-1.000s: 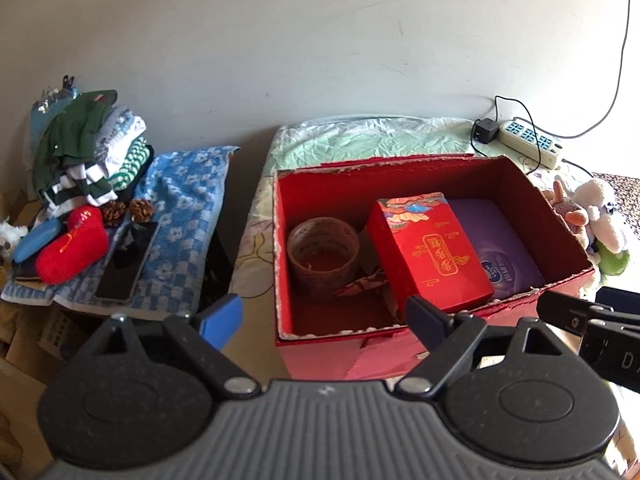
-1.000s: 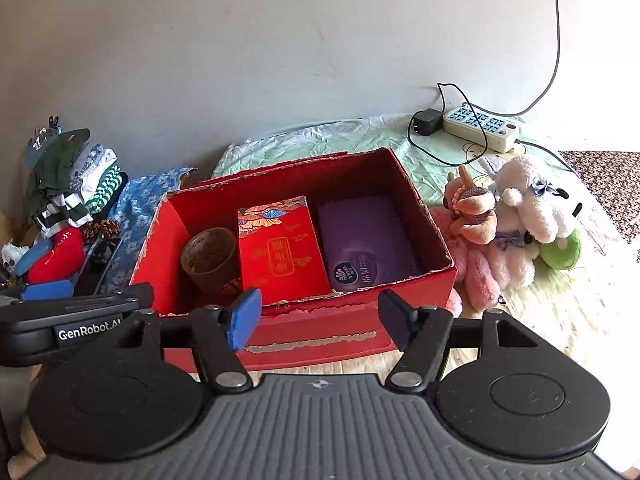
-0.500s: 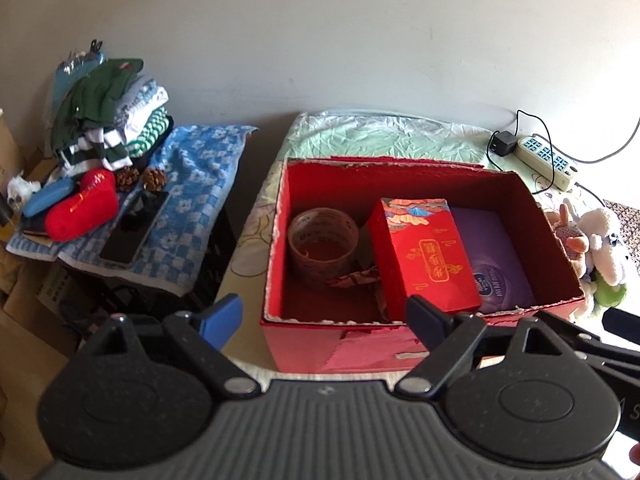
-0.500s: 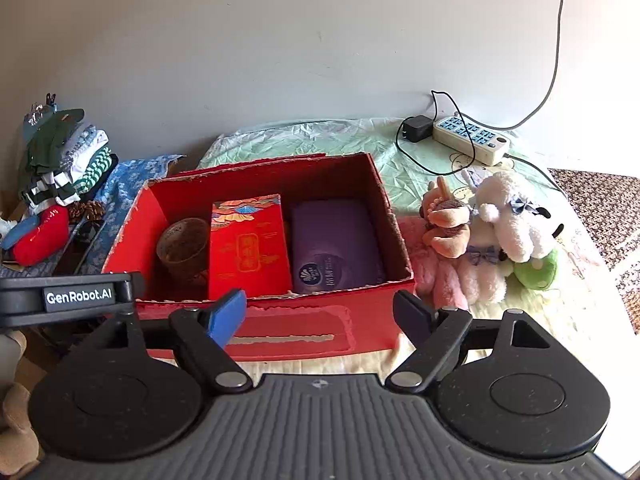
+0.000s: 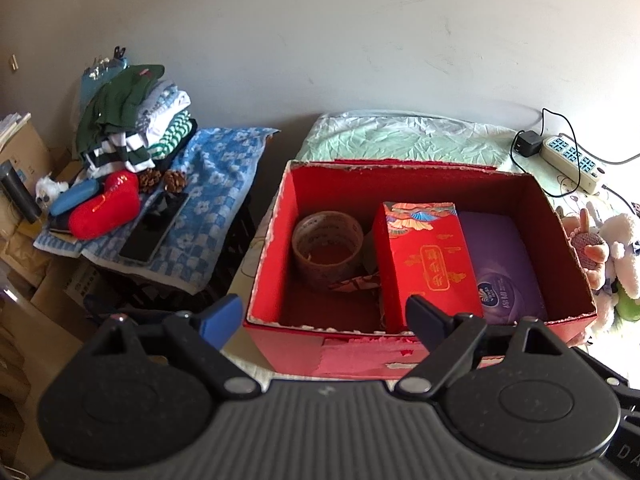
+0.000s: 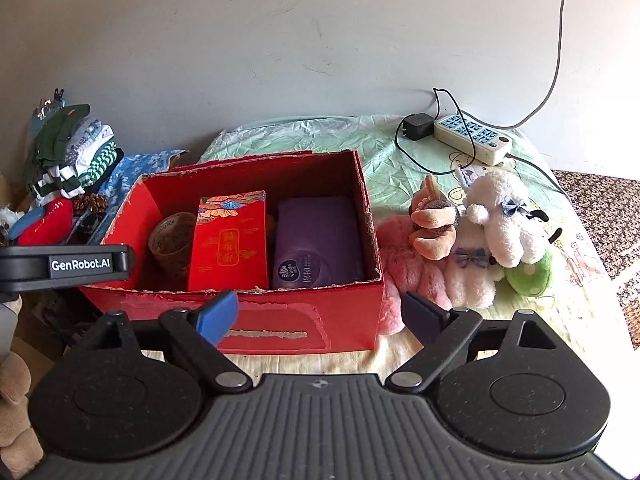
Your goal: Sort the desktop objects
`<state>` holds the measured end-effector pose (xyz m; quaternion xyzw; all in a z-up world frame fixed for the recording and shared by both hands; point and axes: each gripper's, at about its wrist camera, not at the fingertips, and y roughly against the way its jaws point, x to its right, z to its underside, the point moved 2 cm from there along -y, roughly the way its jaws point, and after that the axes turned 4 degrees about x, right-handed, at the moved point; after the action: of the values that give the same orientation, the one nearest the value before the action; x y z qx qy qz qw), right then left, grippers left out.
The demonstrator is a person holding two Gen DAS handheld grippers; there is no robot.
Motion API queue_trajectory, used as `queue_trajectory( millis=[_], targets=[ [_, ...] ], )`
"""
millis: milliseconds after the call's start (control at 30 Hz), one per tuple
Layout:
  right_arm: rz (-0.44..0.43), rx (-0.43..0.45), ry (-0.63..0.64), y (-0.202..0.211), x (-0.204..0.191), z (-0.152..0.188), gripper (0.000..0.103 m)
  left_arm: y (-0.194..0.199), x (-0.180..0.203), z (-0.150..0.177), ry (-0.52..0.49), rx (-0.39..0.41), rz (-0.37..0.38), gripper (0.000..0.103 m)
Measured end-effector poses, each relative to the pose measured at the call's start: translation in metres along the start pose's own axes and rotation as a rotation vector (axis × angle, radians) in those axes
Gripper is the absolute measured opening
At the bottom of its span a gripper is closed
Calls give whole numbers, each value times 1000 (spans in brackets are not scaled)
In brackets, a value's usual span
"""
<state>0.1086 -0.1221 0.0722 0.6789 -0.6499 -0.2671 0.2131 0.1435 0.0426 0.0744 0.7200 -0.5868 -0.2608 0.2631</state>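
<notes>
An open red cardboard box [image 5: 568, 224] [image 6: 348, 320] stands on the green-covered table. Inside it lie a brown tape roll [image 5: 327, 249] [image 6: 172, 242], a red patterned packet [image 5: 428, 264] [image 6: 230, 240] and a purple tissue pack [image 5: 504, 264] [image 6: 318, 242]. My left gripper [image 5: 325, 314] hangs open in front of the box's near wall, nothing between its fingers. My right gripper [image 6: 320, 314] is also in front of the box, its jaws still opening and empty. Plush toys [image 6: 480, 236] [image 5: 612, 252] lie right of the box.
A power strip [image 6: 472, 138] [image 5: 572, 158] with charger and cables lies at the table's back right. Left of the table, a blue checked towel [image 5: 216, 184] carries folded clothes [image 5: 132, 120], a red pouch [image 5: 104, 204], pine cones and a dark phone [image 5: 154, 226]. Cardboard boxes stand far left.
Both grippers have drawn back from the box, which now sits smaller and farther ahead. The right gripper's fingers have spread wider. The left gripper's fingers kept their spread.
</notes>
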Motion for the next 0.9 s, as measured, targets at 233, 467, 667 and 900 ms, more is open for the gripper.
queue_trajectory(
  millis=[233,467,667,900],
  targets=[
    [11,13,14,-8,-4,-18,91,2,2,-5,-6,18,-6,88],
    [-8,-9,-6,-28,-12,-37,91,1,3,-16,-28,37,-12,88],
    [-15,-11,-65,-34,-11,-36,91,-5,0,-22,-36,37,4,88],
    [-2,-33,-133,-45,-2,-31,91,-15,0,-26,-54,38,15,88]
  ],
)
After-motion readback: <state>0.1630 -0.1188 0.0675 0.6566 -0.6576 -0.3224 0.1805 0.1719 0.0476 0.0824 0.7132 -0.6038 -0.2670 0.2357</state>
